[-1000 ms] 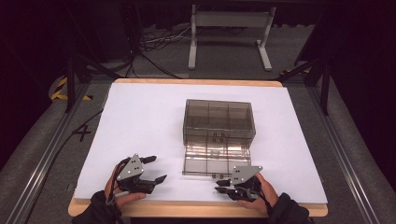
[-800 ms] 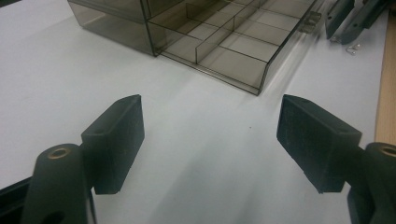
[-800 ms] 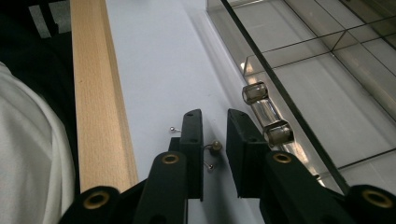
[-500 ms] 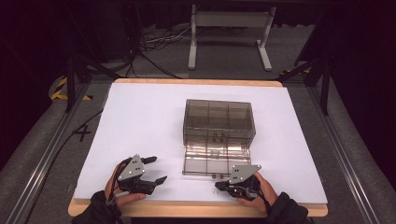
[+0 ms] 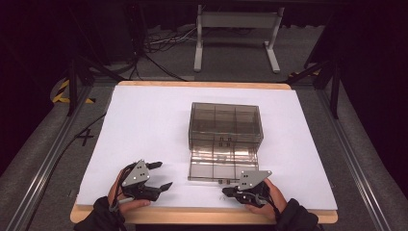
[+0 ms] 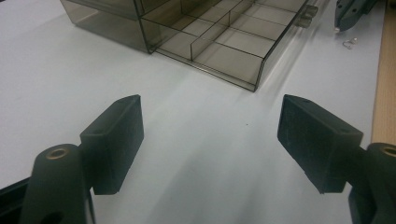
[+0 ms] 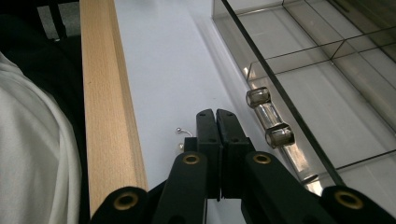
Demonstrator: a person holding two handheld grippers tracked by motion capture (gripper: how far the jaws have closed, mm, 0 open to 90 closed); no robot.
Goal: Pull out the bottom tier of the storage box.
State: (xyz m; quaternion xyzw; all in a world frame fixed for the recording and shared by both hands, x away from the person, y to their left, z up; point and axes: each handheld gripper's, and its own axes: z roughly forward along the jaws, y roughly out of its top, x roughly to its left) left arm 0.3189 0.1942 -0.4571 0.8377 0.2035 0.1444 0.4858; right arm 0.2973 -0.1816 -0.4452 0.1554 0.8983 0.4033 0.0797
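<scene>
A smoky clear plastic organiser box [image 5: 225,125] is seen standing near the middle of the bench [image 5: 159,120], which is covered with a white sheet, and the box serves here as the landmark. A shallow drawer [image 5: 221,166], divided into compartments, is pulled out of the front of the box toward the person's edge of the bench; its compartments look bare. Two small clear cylindrical knobs [image 7: 268,119] are fixed to the front wall of the drawer. The left tool [image 5: 160,175] is held to the left of the drawer, near the front edge of the bench and well apart from the box, and its black jaws are spread wide with only the white sheet seen between them. The right tool [image 5: 226,193] is held just in front of the drawer's right front corner, and its jaws, having just been closing, are pressed together with nothing seen between them; their tips lie just beside the knobs without a clear touch. A tiny metal earring [image 7: 183,135] is seen lying on the white sheet just in front of the drawer, close beside the tips of the right tool, between them and the wooden edge of the bench.
</scene>
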